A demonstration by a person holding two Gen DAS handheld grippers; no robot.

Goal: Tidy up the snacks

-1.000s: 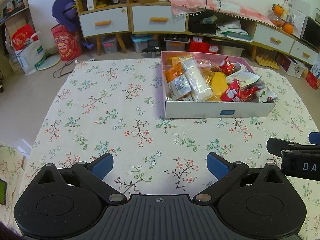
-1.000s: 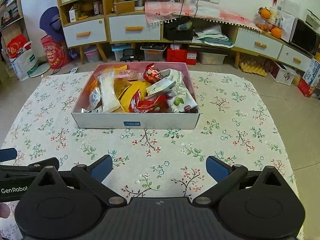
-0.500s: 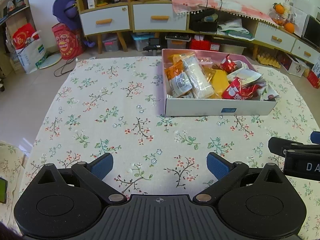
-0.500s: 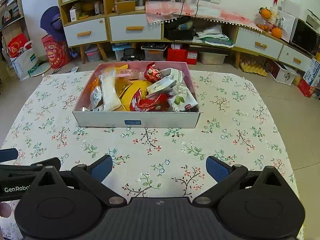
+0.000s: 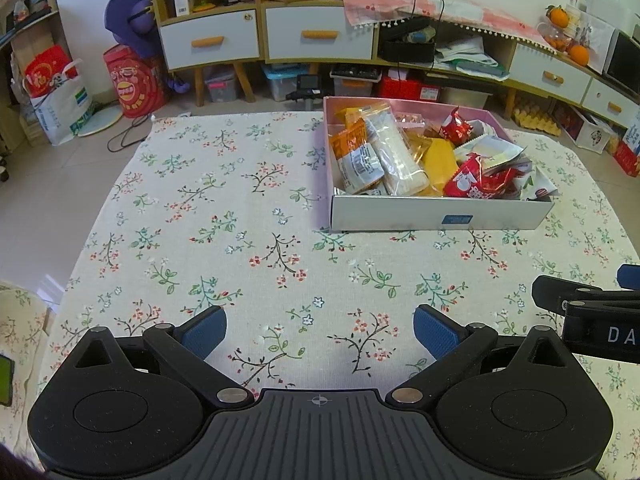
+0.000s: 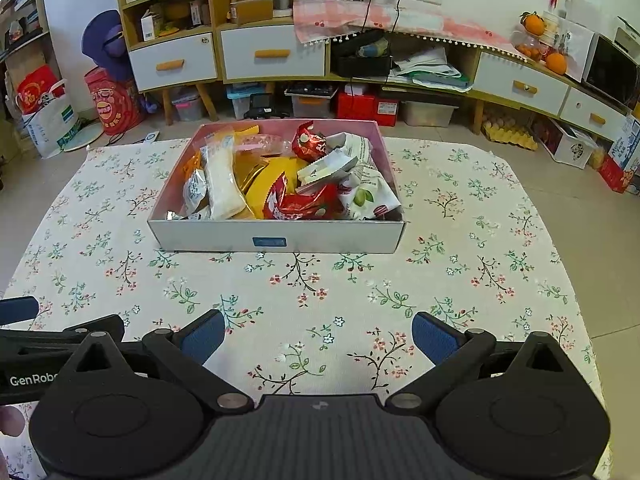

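Hovering wide and empty, both grippers, left gripper point(image 5: 319, 330) and right gripper point(image 6: 318, 334), face a box point(image 6: 280, 236) of snacks point(image 6: 294, 182) ahead of the fingers; none remain loose on the bench point(image 6: 460, 280), so the organizing looks finished.

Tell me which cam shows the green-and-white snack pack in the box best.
Right wrist. The green-and-white snack pack faces the camera there, unobstructed at the box front right corner. In the left wrist view the same pack shows only as a sliver behind the red packets.
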